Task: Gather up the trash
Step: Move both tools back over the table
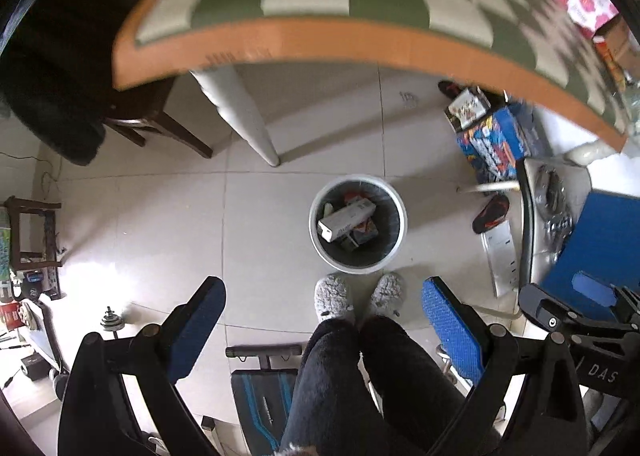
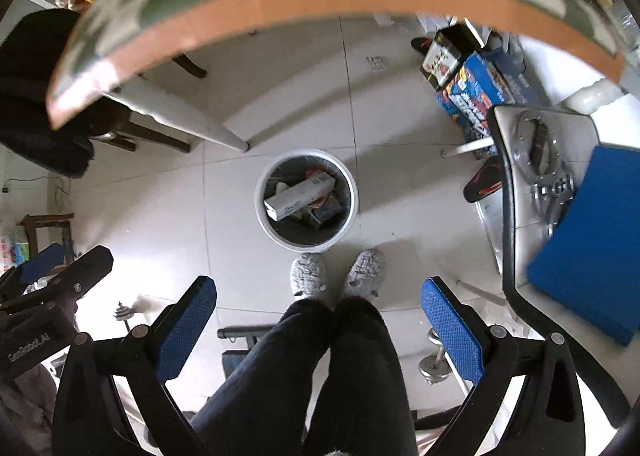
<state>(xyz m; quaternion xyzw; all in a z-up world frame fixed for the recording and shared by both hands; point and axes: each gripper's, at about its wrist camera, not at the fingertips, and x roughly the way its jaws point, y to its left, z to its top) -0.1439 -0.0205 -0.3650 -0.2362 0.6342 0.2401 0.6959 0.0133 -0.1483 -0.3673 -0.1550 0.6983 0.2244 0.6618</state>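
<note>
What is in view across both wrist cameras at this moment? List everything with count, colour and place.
trash bin: 1, white with dark liner, on floor ahead of the feet
long carton: 1, white, lying on top inside the bin
table: 1, orange edge, green-white checked cloth, above the bin
dark chair: 1, black, left of the table
blue boxes: a stack, blue printed, on the floor right of the bin
sandal: 1, black and red, right of the bin
stool with blue cushion: 1, far right
dumbbell: 1, dark, floor at left
slippers: 2, grey fuzzy, on the feet
legs: 2, dark trousers
left gripper: open, holding nothing
right gripper: open, holding nothing
</note>
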